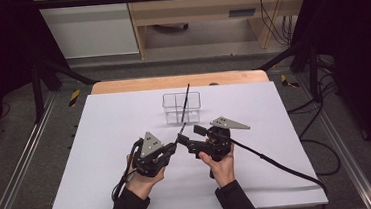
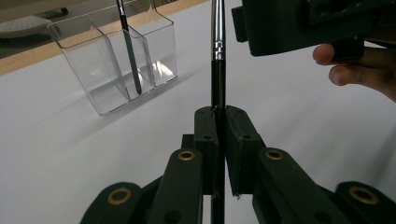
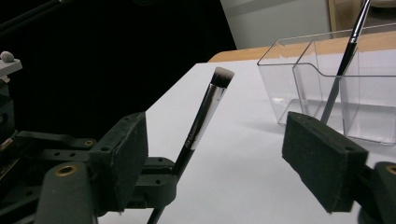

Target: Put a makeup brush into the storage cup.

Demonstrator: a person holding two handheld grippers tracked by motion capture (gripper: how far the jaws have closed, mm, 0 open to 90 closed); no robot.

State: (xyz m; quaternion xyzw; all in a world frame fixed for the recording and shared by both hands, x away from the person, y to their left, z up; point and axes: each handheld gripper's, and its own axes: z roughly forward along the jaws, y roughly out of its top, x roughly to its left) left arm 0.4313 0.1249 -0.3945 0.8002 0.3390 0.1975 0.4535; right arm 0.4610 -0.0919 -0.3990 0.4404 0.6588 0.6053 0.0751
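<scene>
The left gripper [image 2: 217,126] has its jaws pressed tight on the black handle of a makeup brush [image 2: 217,42], gripping it low on the shaft so the chrome ferrule and the bristle head stand free above. In the right gripper view the same brush [image 3: 205,112] rises at a slant from that clamp, its dense flat-topped tuft uppermost. Holding it by the lower handle seems a sensible choice: it leaves the upper length clear for the other tool to take hold.

The right gripper [image 3: 219,158] stands with its jaws spread wide, one pad on each side of the brush shaft and neither touching it. From the high view the two grippers [image 1: 177,146] meet nose to nose, near the middle of the table [image 1: 101,141], somewhat toward its near edge, with the brush between them. This looks like a hand-over about to happen, the right jaws placed to close on the shaft above the left grip.

Farther out, toward the far edge of the table, sits a clear plastic organizer [image 1: 182,108] split by a clear partition into compartments. One slim dark brush [image 1: 186,100] already stands in it, leaning with its handle end up past the rim; in the left gripper view it rests against the divider [image 2: 133,60], though I cannot tell for sure which compartment holds its tip. The other space looks empty. My guess is that the held brush is bound for this organizer.
</scene>
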